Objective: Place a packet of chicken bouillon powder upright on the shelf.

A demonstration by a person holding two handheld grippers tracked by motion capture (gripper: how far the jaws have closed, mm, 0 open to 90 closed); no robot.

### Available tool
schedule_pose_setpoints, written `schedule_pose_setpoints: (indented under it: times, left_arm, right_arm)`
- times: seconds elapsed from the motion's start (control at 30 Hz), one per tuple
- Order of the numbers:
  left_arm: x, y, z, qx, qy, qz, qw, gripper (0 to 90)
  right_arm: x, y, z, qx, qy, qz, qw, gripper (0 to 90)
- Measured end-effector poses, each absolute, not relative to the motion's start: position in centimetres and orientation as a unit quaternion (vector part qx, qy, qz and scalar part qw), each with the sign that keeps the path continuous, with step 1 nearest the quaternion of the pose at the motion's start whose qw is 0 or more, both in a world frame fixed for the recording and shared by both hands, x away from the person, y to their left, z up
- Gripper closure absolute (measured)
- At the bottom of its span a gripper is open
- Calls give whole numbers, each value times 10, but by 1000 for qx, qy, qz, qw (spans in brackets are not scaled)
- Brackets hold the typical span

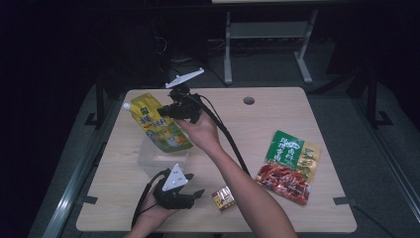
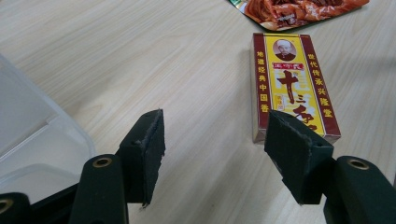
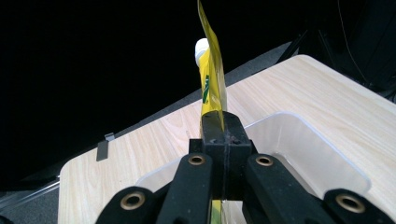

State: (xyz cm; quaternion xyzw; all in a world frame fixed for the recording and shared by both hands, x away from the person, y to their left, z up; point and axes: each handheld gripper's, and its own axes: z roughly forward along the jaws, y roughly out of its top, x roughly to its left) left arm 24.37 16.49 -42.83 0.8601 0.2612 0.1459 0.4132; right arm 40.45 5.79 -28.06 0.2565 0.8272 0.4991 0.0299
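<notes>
Right gripper (image 1: 166, 110), jaws clenched on yellow spouted pouch (image 1: 157, 123), apparently above clear plastic tub (image 3: 322, 158); left gripper (image 2: 215, 156), jaws released, beside small box (image 2: 292, 79).

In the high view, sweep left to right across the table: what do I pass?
Yellow spouted pouch held up by the right tool → small red and yellow box → green and red snack packet.

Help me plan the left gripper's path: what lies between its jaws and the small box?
Nothing: in the left gripper view, bare tabletop runs from the open left gripper to the box, whose near end is already at the right-hand jaw.
</notes>
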Motion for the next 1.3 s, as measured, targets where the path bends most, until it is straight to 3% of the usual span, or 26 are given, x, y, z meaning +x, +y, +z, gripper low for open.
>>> schedule_pose_setpoints:
  times: [0.6, 0.8, 1.07, 1.2, 1.3]
  left_arm:
    - [243, 162, -430, 862, 261, 143, 411, 373]
    - [243, 161, -430, 860, 263, 142, 413, 372]
    - [243, 160, -429, 862, 258, 144, 411, 370]
    - [242, 159, -430, 858, 261, 141, 418, 370]
    - [242, 160, -429, 861, 257, 144, 415, 370]
  right_arm:
    - [404, 59, -326, 276, 823, 495, 36, 880]
    - [402, 54, -324, 264, 840, 472, 28, 763]
    - [406, 65, -331, 253, 872, 418, 27, 689]
    - [409, 73, -337, 248, 889, 385, 27, 695]
    - [411, 75, -340, 247, 891, 381, 24, 760]
